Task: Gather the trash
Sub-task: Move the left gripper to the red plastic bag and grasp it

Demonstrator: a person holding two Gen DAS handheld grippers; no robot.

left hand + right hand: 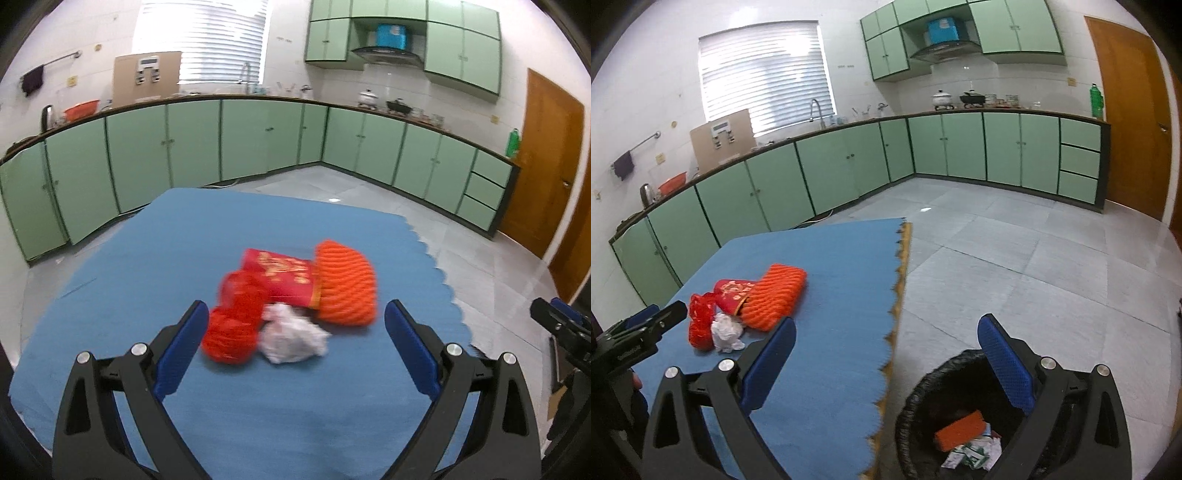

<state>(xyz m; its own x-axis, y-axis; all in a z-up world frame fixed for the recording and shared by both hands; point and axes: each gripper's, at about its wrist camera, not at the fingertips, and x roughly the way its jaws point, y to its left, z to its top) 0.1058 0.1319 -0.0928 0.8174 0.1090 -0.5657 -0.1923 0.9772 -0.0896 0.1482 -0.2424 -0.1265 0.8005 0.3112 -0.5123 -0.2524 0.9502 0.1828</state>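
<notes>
A pile of trash lies on the blue mat (147, 258): a crumpled white tissue (291, 339), a red mesh net (232, 325), a red packet with gold print (284, 277) and an orange foam net sleeve (347, 284). My left gripper (295, 314) is open and empty, just in front of the tissue and red net. My right gripper (886, 332) is open and empty above the black-lined trash bin (923, 398), which holds an orange piece (960, 430) and wrappers. The pile also shows in the right wrist view, with the tissue (726, 332) nearest.
The mat's scalloped right edge (897, 295) borders grey tiled floor (1034, 258), where the bin stands. Green cabinets (221, 140) line the far walls and a wooden door (1130, 110) is at the right. The left gripper shows at the left of the right wrist view (646, 328).
</notes>
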